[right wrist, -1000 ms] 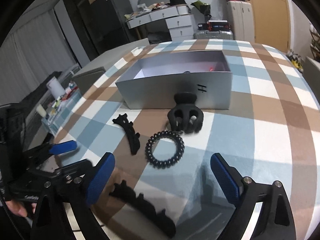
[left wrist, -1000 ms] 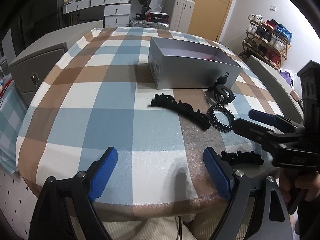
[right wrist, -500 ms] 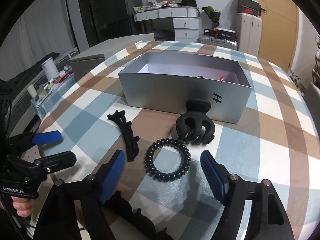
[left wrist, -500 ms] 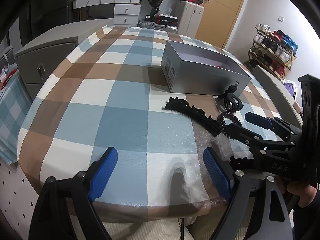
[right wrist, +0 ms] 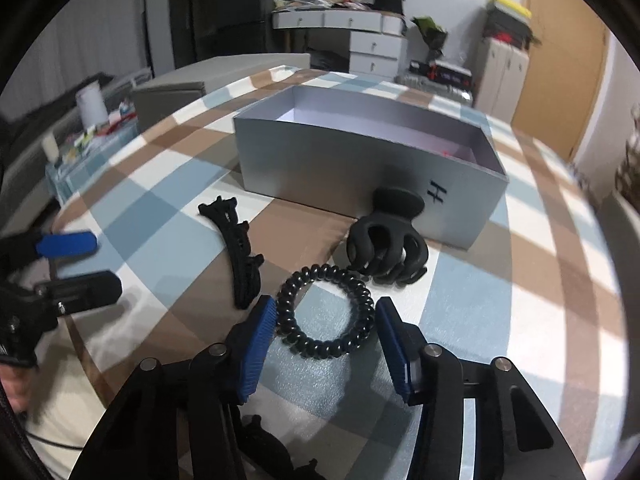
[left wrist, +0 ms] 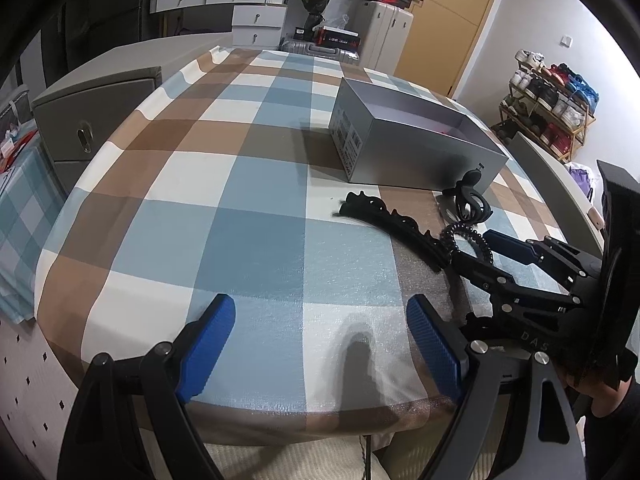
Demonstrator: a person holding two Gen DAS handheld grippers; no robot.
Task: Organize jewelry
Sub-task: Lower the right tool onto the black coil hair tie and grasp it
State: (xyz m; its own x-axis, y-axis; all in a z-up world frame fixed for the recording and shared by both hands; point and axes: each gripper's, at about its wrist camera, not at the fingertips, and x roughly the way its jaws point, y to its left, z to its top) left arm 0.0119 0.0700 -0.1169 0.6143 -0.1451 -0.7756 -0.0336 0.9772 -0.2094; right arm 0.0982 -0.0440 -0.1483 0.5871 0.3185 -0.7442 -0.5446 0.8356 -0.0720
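As the right tongs draw in, status: right gripper [right wrist: 326, 354] has its jaws closing around the black spiral coil hair tie [right wrist: 325, 311]; the left blue pad looks to be at the coil's edge, the right pad just beside it, no firm squeeze visible yet.
Left tongs: left gripper [left wrist: 320, 350] stands wide apart over bare cloth, nothing between its pads.
Location of item: hair tie lies flat on the blue, brown and white checked tablecloth [right wrist: 540, 280], between the long black scalloped hair clip [right wrist: 240, 256] and the black matte claw clip [right wrist: 386, 246], touching or nearly touching the claw.
Destination, judged: open grey cardboard box [right wrist: 352, 164] just behind the claw clip.
Handling, judged: light, springy, soft; it will flatten to an oval under pressure and may squirm out. The smooth coil looks slippery.
Grip point, judged: across the ring's widest line, pads on opposite outer edges, low to the cloth.
Count: one hair tie; one claw clip; one box; two long scalloped clips, the second [right wrist: 276, 456] partly hidden beneath the right gripper.
Box contents: a red item shows faintly; identity unclear.
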